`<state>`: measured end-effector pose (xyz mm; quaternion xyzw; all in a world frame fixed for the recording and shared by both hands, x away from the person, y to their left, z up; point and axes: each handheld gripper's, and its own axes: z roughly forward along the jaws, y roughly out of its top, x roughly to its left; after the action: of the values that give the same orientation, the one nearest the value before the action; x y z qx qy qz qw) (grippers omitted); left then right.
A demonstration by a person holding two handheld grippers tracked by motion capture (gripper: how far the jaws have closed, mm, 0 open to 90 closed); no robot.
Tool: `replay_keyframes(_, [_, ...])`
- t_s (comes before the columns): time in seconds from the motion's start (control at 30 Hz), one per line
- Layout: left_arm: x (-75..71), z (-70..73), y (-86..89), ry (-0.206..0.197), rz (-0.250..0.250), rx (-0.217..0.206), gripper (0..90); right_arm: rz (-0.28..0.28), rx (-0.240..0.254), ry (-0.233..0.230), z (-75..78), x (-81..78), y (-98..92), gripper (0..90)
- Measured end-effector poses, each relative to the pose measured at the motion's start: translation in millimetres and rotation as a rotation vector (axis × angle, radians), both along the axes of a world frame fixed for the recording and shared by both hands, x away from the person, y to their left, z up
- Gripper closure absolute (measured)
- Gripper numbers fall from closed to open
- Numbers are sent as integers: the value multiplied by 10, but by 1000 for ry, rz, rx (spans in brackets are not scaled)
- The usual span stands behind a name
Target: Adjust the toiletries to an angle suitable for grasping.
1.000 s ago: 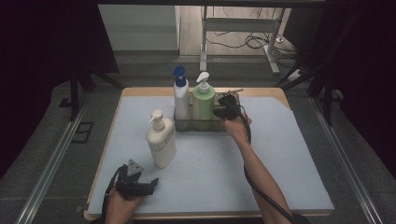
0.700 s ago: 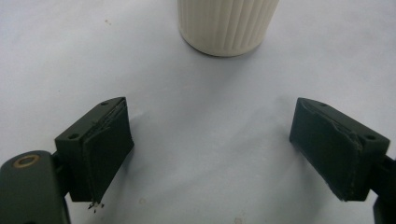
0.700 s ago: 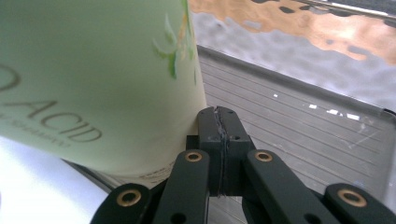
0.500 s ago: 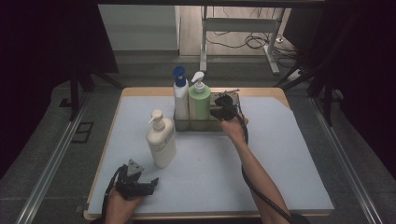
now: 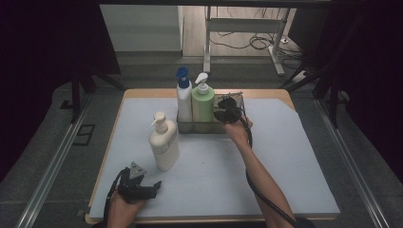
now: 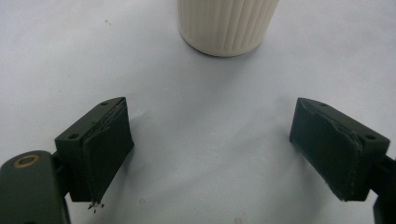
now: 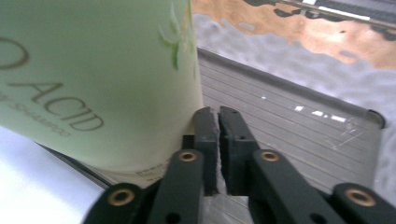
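Three pump bottles, counted: a green bottle (image 5: 203,104) and a blue-capped bottle (image 5: 184,99) upright side by side in the left part of one metal tray (image 5: 239,100) at the far edge of the table (image 5: 285,156), and a cream bottle (image 5: 164,145) alone on the white cover, nearer, probably next to go in. Two grippers. Right gripper (image 5: 227,114) down in the tray's free right part, just beside the green bottle (image 7: 93,70); jaws have just been opening to a mere slit, with nothing seen in it, likely letting go after setting things straight. Left gripper (image 5: 148,186) low at the near edge, jaws spread wide and empty, facing the cream bottle (image 6: 228,23), seemingly ready for it.
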<state>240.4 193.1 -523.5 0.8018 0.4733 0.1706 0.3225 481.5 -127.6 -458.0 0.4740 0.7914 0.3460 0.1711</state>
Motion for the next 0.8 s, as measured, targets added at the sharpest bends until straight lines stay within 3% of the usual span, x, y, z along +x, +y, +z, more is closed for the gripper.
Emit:
replay_keyframes(0.33, [0, 0, 0, 0, 0, 0, 123, 34, -30, -30, 103, -103, -102, 628])
replay_keyframes(0.53, [0, 0, 0, 0, 0, 0, 123, 82, -32, -45, 183, -167, -144, 483])
replay_keyframes(0.8, [0, -1, 1, -1, -1, 0, 123, 151, -29, -58, 268, -311, -185, 383])
